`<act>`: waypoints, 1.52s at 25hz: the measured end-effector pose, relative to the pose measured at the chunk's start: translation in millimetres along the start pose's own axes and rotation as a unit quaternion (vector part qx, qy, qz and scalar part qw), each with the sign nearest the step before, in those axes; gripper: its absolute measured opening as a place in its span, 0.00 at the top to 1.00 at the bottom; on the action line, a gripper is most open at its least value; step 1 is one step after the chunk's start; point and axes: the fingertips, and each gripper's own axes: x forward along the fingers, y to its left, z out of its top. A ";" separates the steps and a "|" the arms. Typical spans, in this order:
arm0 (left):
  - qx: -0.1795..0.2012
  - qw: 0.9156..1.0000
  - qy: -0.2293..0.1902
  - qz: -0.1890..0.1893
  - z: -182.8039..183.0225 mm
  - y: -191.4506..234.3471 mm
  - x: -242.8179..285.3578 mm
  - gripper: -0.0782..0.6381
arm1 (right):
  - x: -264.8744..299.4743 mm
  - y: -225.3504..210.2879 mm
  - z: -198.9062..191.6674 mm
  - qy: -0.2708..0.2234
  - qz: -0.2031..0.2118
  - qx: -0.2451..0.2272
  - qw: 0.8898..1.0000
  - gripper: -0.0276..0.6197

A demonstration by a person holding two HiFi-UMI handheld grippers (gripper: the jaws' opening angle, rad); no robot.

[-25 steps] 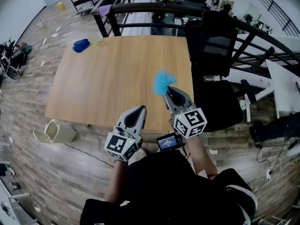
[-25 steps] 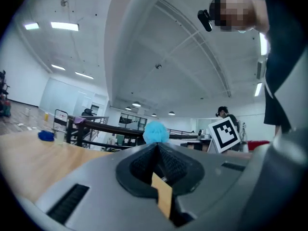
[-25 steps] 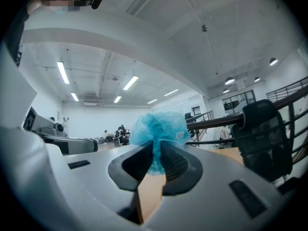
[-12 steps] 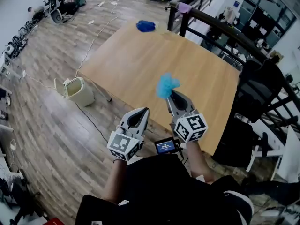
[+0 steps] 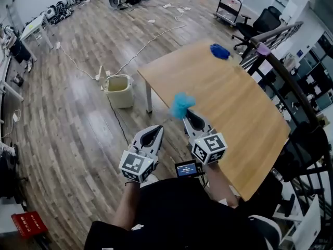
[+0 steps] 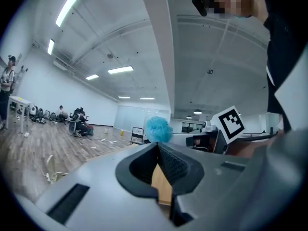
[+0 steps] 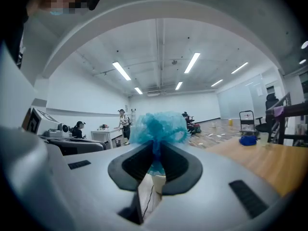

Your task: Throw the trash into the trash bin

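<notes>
At the far left of the head view lies a plank floor [image 5: 67, 134], with a red box [image 5: 26, 223] at the bottom corner and pale cables [image 5: 130, 56] trailing across the boards. Further right, a cream trash bin [image 5: 120, 98] stands on the floor, just beside the table leg [image 5: 149, 97] at the table's nearest corner. It is open at the top.

Next comes our left gripper [image 5: 156, 129], held out level over the floor. In the left gripper view its jaws [image 6: 157, 146] meet at the tips, pressed together with nothing between them.

Just to its right is our right gripper [image 5: 186, 113], also held level. Its jaws are pinched on a light-blue wad [image 5: 182, 104] of crumpled trash, which puffs out above the tips; the right gripper view shows the wad [image 7: 159, 129] squeezed into the cleft of the jaws [image 7: 156, 150]. In the head view the wad hangs by the table's left edge, in the air, apart from the bin.

Right of it spreads the wooden table [image 5: 229, 103], bare except for a dark-blue wad [image 5: 220, 51] near its far corner. A dark railing [image 5: 291, 87] runs along the right side.
</notes>
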 end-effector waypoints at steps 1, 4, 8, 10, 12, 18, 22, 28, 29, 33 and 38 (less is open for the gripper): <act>0.000 1.000 -0.001 0.015 -5.3 17.6 -12.9 0.88 | 17.3 16.4 -8.4 0.004 0.012 -0.002 1.000 0.91; -0.008 0.999 -0.003 0.053 -26.8 69.6 -54.6 0.88 | 66.3 72.3 -42.6 0.017 0.053 0.000 0.998 0.91; -0.029 0.994 -0.002 0.102 -32.4 129.7 -90.1 0.88 | 117.6 127.8 -53.2 0.040 0.108 -0.013 0.993 0.91; -0.034 0.992 -0.003 0.122 -22.4 155.4 -95.5 0.88 | 141.5 138.5 -41.4 0.047 0.126 -0.019 0.991 0.91; -0.035 0.990 -0.004 0.137 -17.9 175.5 -95.4 0.88 | 163.3 139.0 -34.2 0.053 0.135 -0.016 0.989 0.91; -0.059 0.982 0.014 0.180 -22.6 251.0 -83.8 0.88 | 248.8 138.9 -29.6 0.046 0.153 0.001 0.987 0.91; -0.042 0.980 0.023 0.192 0.4 319.1 -55.7 0.88 | 329.5 132.3 -18.6 0.049 0.172 0.009 0.984 0.91; -0.023 0.981 0.021 0.189 27.1 396.7 3.4 0.88 | 414.5 81.4 -5.1 0.042 0.163 0.032 0.985 0.91; -0.021 0.981 0.021 0.189 32.7 407.7 13.7 0.88 | 428.8 71.2 -0.3 0.038 0.161 0.038 0.986 0.91; -0.009 0.979 0.043 0.201 33.4 442.5 40.1 0.88 | 472.2 42.4 8.5 0.028 0.160 0.063 0.985 0.91; -0.027 0.972 0.080 0.221 24.4 494.5 44.1 0.88 | 523.6 45.6 -5.2 0.048 0.170 0.090 0.980 0.91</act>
